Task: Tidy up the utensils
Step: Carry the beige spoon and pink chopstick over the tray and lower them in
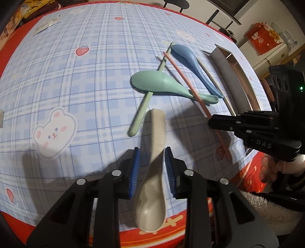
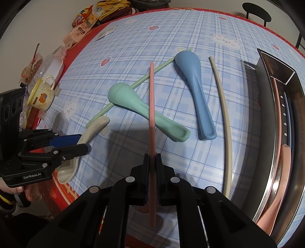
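My left gripper (image 1: 152,152) is shut on a beige spoon (image 1: 152,171) at its neck, bowl toward the camera; it also shows in the right wrist view (image 2: 93,129). My right gripper (image 2: 153,158) is shut on a pink chopstick (image 2: 152,106) that lies over a green spoon (image 2: 143,108). A green chopstick (image 2: 144,78) runs under the green spoon. A blue spoon (image 2: 196,91) and a beige chopstick (image 2: 223,106) lie to the right. A steel tray (image 2: 270,145) at the far right holds a pink spoon (image 2: 276,194) and other utensils.
The table (image 1: 85,76) has a blue plaid cloth with a red border. In the right wrist view a yellow cup (image 2: 42,95), a plastic container (image 2: 51,66) and snack bags (image 2: 85,19) sit along its left edge. A chair (image 2: 256,13) stands behind.
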A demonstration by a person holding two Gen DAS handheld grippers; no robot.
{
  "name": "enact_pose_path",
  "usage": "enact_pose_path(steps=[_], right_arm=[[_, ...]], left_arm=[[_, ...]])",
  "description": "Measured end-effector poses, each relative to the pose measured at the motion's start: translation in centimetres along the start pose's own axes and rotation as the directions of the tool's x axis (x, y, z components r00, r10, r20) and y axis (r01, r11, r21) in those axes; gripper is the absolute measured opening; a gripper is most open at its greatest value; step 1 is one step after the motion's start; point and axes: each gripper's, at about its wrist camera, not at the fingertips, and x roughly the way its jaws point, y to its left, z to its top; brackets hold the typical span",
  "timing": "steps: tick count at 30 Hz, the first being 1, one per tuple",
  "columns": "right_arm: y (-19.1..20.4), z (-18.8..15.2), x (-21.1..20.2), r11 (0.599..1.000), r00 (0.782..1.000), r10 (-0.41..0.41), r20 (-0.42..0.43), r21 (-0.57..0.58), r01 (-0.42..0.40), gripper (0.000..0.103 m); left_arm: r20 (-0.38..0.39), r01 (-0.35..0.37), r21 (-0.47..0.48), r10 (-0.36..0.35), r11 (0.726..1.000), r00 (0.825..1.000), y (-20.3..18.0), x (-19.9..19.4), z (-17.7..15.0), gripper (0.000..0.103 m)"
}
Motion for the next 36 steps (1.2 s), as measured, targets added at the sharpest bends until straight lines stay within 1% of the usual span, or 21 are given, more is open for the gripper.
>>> enact_pose_path(steps=[2, 7, 12, 24, 28, 32, 36], right_arm=[[0.1, 0.0, 0.0, 1.0, 1.0, -0.001, 0.002, -0.001, 0.001, 0.007], [0.1, -0.1, 0.0, 1.0, 1.0, 0.001, 0.01, -0.003, -0.001, 0.007], [0.2, -0.6, -0.1, 1.0, 0.999, -0.009, 0.038, -0.009, 0.009, 0.008], [0.2, -0.7, -0.1, 1.0, 0.999, -0.003, 0.048, -0.011, 0.003, 0.007], [-0.1, -1.0, -0.5, 1.0, 0.999, 0.012, 0.04, 0.019, -0.013, 0.007], [-0.7, -1.7, -1.7, 0.998, 0.997, 0.034, 0.074, 0.043, -0.038, 0.007], [-1.1, -2.2, -3.1, 0.997, 0.992, 0.05, 0.114, 0.053, -0.056, 0.007]], left_arm=[[0.003, -0.024, 0.004, 0.024, 1.0, 1.0, -0.1, 0.0, 0.0, 0.019], [0.023, -0.022, -0.026, 0.022, 0.999, 0.999, 0.1, -0.1, -0.4, 0.018], [0.049, -0.017, -0.048, 0.019, 0.999, 0.999, -0.3, -0.1, -1.4, 0.018], [0.056, -0.016, -0.057, 0.019, 0.998, 0.998, -0.2, -0.1, -1.5, 0.019], [0.046, -0.017, -0.068, 0.02, 0.998, 0.999, -0.2, -0.2, -1.4, 0.019], [0.034, -0.003, -0.105, 0.006, 0.994, 0.999, 0.2, -0.3, -1.3, 0.018], [0.046, -0.002, -0.109, 0.007, 0.994, 0.999, -0.1, -1.0, -1.1, 0.018]])
